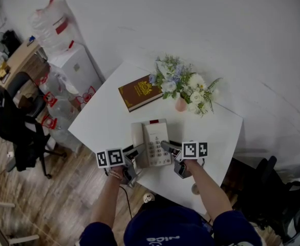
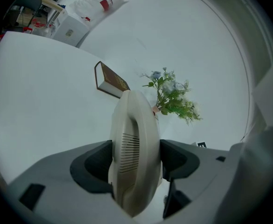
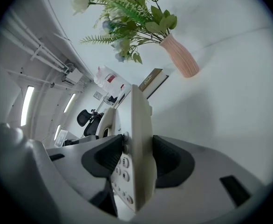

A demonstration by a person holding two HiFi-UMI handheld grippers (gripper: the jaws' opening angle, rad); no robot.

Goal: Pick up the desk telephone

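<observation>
**Level two-sided lift**

Gripping desk telephone (image 1: 152, 140) at near edge of counter (image 1: 101, 122): left hand-held gripper (image 2: 135, 162) clamped on handset side, right hand-held gripper (image 3: 137, 160) on keypad edge. Raise both together, keep level, keep squeeze firm.

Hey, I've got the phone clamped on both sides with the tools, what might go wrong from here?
The left tool seems to clamp the handset side; the handset could come loose from the phone.
The right tool pinches only a thin edge by the keypad; it might slip or press keys.
The vase stands close behind; a forward swing could tip it.
</observation>
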